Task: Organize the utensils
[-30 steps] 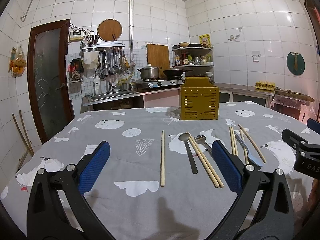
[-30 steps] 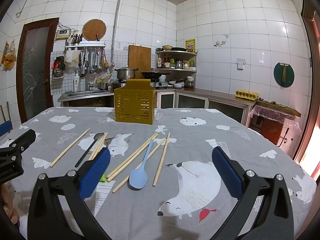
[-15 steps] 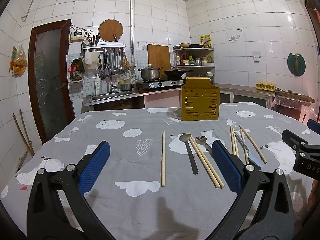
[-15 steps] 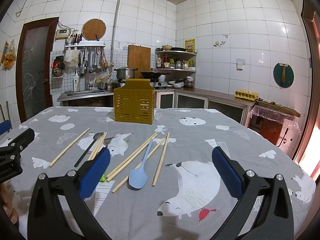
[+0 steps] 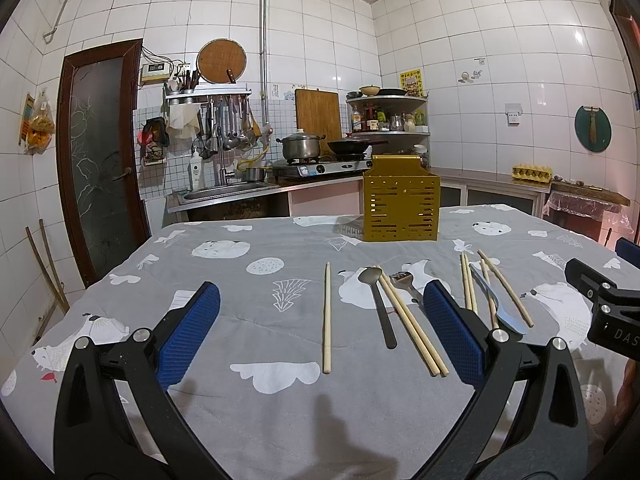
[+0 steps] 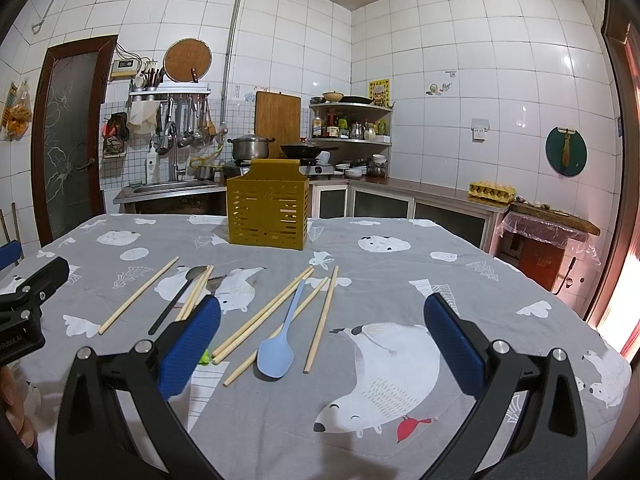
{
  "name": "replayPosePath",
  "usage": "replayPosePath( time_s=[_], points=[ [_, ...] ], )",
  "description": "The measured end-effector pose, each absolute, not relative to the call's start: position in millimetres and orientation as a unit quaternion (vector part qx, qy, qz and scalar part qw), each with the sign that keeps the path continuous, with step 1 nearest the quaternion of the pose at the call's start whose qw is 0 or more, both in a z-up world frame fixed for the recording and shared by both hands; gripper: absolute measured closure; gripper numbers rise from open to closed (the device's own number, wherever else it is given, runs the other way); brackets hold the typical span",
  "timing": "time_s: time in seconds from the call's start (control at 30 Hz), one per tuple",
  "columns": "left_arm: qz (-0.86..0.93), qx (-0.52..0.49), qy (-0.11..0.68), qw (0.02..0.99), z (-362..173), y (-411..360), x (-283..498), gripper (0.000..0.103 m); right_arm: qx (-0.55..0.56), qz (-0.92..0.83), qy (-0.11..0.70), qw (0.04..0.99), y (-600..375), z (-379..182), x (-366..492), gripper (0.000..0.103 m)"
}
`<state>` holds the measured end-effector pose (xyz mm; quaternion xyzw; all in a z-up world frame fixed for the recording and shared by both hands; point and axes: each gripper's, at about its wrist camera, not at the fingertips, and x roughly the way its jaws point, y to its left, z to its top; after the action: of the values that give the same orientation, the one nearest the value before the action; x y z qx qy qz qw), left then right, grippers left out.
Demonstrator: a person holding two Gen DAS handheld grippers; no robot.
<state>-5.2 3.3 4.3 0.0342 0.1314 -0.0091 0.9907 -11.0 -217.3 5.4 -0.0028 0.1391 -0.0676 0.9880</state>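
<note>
A yellow slotted utensil holder [image 5: 401, 198] [image 6: 267, 204] stands upright at the far middle of the table. Wooden chopsticks lie scattered in front of it: a single one [image 5: 327, 316], a pair [image 5: 412, 327], and several more [image 6: 264, 314]. A dark metal spoon [image 5: 379, 308] [image 6: 178, 298], a fork [image 5: 406, 285] and a light blue spatula-spoon [image 6: 280, 340] [image 5: 496, 300] lie among them. My left gripper [image 5: 320, 332] is open above the near table, nothing between its fingers. My right gripper [image 6: 322, 336] is open too, hovering near the blue spoon.
The table carries a grey cloth with white bear prints [image 6: 384, 364]. Behind it run a counter with a sink [image 5: 224, 194], a stove with a pot [image 5: 300, 146] and shelves. A brown door [image 5: 100, 152] is at the left.
Hardly any; both views have shifted very slightly. The utensils lie where they were and both grippers stay open.
</note>
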Motion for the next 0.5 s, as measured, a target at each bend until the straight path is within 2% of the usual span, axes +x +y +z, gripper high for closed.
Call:
replayPosePath(
  time_s=[0.5],
  points=[
    [-0.009,0.035,0.131,0.991,3.9,3.1,-5.3,0.005,-0.005,-0.068,0.138,0.988,-218.5,5.8,-11.4,0.004]
  ],
)
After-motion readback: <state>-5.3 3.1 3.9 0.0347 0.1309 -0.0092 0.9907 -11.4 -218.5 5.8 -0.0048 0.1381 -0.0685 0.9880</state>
